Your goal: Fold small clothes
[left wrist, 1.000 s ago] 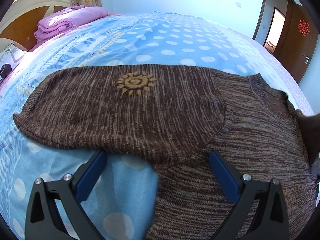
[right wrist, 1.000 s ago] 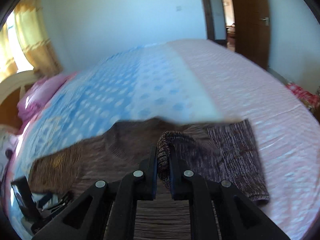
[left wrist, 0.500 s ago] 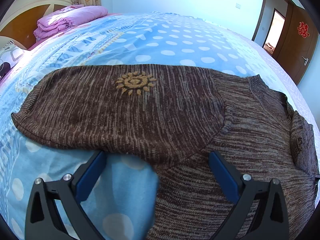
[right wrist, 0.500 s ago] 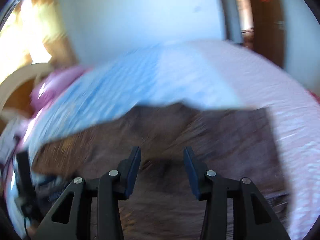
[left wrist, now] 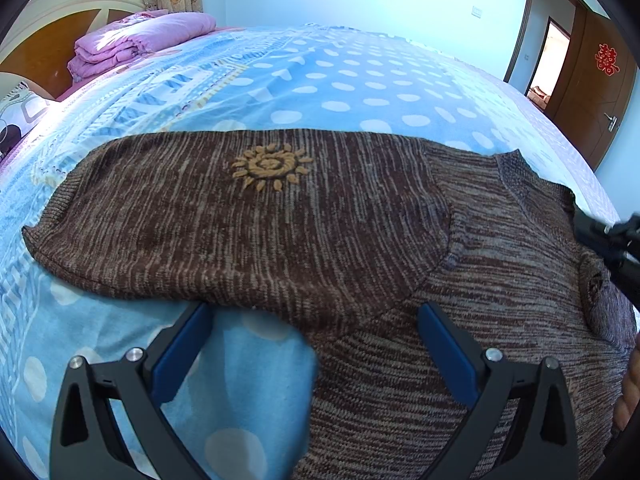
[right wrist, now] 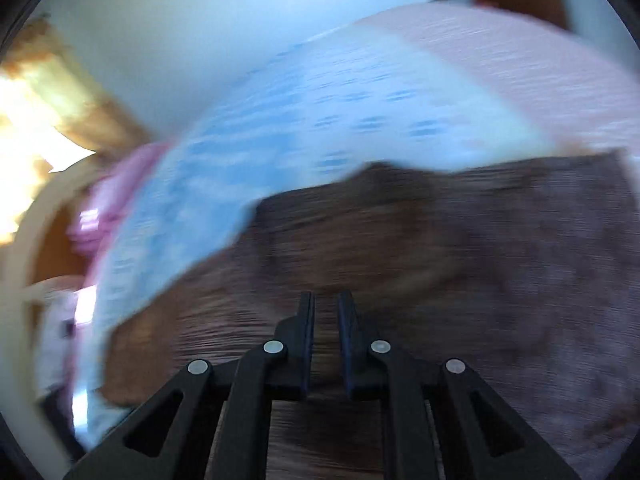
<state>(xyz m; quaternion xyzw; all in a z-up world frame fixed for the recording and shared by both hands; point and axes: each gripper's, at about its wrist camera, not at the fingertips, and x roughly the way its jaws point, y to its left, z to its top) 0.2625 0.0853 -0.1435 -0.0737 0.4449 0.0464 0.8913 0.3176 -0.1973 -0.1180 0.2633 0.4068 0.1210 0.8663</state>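
Note:
A brown knit sweater point(left wrist: 304, 216) with a yellow sun patch point(left wrist: 272, 166) lies flat on the bed, one sleeve folded across its body. My left gripper point(left wrist: 316, 340) is open and empty, hovering at the sweater's near edge. My right gripper point(right wrist: 325, 312) is nearly shut with a narrow gap and nothing visible between the jaws, over the sweater point(right wrist: 440, 260); this view is motion-blurred. It also shows at the right edge of the left wrist view point(left wrist: 612, 248), above the folded right sleeve point(left wrist: 600, 300).
The bed has a blue polka-dot sheet point(left wrist: 340, 80). A folded pink quilt point(left wrist: 136, 40) lies by the wooden headboard point(left wrist: 60, 20) at the far left. A brown door point(left wrist: 592, 76) stands at the far right.
My right gripper let go of the sleeve cuff, opened, then closed to a narrow gap while swinging over the sweater. The sleeve now lies on the sweater. The left gripper has held still.

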